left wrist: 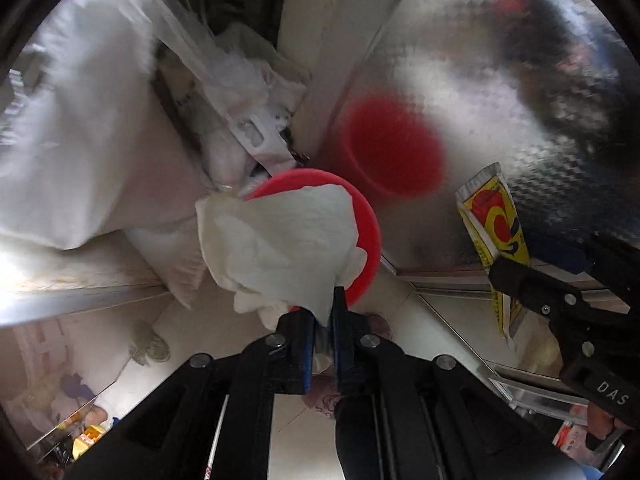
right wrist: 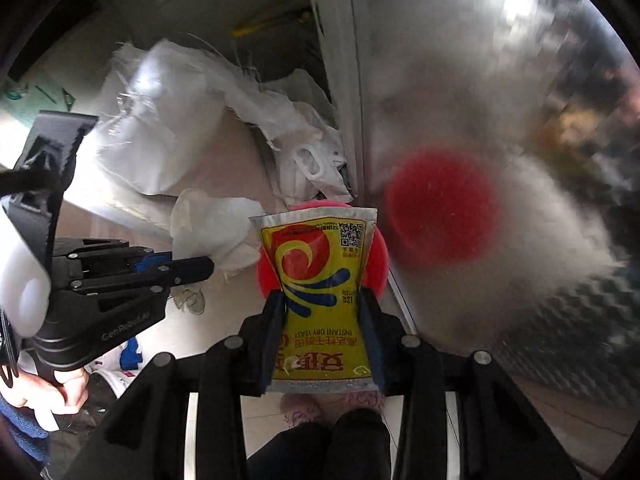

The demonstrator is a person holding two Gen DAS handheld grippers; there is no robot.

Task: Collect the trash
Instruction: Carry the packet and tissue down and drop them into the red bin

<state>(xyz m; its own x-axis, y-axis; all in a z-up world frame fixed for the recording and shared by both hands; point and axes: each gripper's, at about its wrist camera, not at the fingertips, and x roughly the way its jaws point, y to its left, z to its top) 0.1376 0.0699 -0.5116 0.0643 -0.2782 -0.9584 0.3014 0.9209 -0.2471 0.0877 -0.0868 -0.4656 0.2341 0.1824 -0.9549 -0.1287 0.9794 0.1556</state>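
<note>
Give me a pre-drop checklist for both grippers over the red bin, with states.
1. Left gripper shut on the white tissue: ok.
2. Right gripper shut on the yellow yeast packet: ok.
3. Red bin below the tissue: ok, rim visible beneath it.
4. Packet above the bin: cannot tell, bin mostly hidden behind it.
5. Grippers apart from each other: ok.
6. Room left inside the bin: cannot tell, opening covered.

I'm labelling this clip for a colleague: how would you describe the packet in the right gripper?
Start at the shiny metal panel with its red reflection. Just left of it the right gripper pinches a flat yeast packet above a red bin. Unlike the white tissue nearby, it is yellow with a red swirl.
</note>
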